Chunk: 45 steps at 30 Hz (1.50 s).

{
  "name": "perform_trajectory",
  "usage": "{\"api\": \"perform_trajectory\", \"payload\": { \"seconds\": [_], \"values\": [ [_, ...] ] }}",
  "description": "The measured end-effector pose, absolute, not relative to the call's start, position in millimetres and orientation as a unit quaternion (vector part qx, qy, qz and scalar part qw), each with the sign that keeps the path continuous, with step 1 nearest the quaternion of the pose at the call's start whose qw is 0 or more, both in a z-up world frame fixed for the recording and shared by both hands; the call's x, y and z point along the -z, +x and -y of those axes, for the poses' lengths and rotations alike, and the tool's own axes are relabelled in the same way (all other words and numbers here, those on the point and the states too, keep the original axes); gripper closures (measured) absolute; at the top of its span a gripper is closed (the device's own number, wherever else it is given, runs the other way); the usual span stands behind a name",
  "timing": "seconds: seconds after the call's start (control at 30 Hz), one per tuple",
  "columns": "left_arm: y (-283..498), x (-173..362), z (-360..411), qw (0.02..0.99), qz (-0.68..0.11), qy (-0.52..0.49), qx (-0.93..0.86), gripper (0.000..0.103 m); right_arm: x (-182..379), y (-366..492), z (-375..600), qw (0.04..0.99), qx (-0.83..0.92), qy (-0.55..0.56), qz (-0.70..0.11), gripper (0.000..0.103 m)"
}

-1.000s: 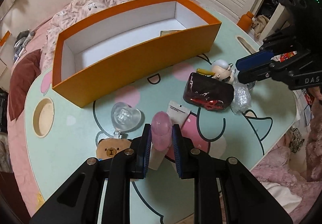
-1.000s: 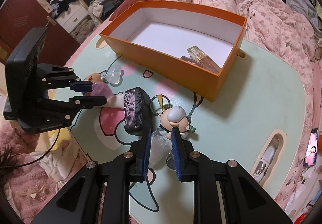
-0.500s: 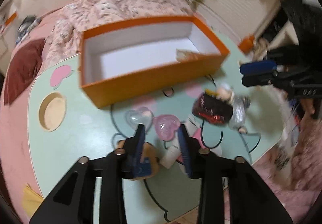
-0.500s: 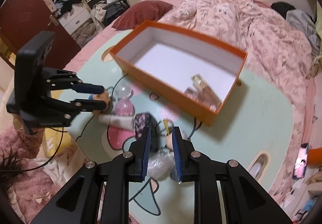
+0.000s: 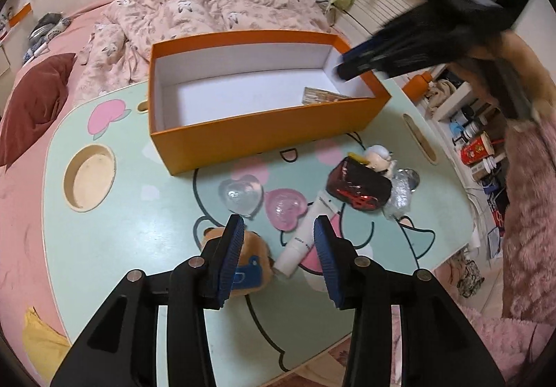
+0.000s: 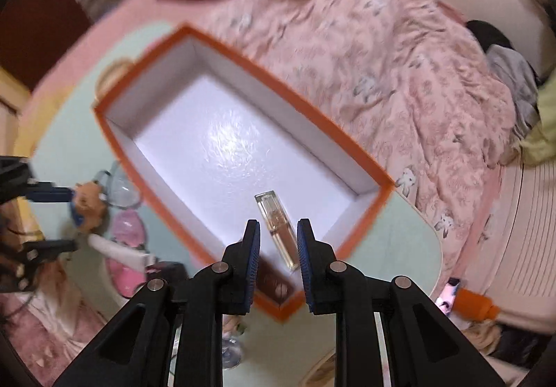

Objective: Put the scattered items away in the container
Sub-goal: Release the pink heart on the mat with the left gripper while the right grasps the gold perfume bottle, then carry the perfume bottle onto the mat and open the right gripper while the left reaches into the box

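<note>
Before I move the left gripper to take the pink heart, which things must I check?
1. Left gripper open, nothing held: ok.
2. Pink heart lies free on the table, just ahead of the fingers: ok.
3. White tube apart from the heart: cannot tell, they lie very close.
4. Orange box has room: ok, only a perfume bottle at one end.
5. Way over the box clear: not ok, the right gripper, shut and empty, hovers above the bottle's end.
</note>
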<state>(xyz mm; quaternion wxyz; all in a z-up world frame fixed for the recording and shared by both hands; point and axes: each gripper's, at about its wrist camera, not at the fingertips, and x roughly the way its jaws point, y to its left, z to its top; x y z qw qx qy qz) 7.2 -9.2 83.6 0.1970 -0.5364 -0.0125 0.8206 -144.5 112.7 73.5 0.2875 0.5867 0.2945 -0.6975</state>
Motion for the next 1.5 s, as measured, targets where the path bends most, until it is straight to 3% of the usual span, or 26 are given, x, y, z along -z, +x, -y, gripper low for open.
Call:
{"api": "perform_trajectory", "payload": {
  "seconds": [0.6,0.83,1.17,1.33,1.5],
  "values": [
    [17.4,-88.4,-5.6,0.214,-0.012,-0.529,-0.821,0.060,-23.5,-174.6,-96.7,0.257,0.653,0.634,-0.325,0.080],
    [15.2,-89.1,-6.4,0.215,-0.008,-0.530,-0.820,0.060,-21.5,-171.8,-94.3,0.266,0.659,0.633,-0.307,0.087],
    [4.8,-98.3,-4.6,0.217,0.002,-0.537,-0.815,0.060,-100.3,-159.1,-126.1,0.338,0.729,0.563,-0.193,0.087],
    [-14.0,-110.7,-11.4,0.231,0.000,-0.553,-0.800,0.060,-132.2,-88.4,-140.3,0.399,0.732,0.514,-0.202,0.087],
    [-53.0,-112.3,-18.9,0.200,-0.026,-0.557,-0.806,0.056,-121.5,-30.9,-149.2,0.417,0.727,0.502,-0.215,0.087]
  ]
}}
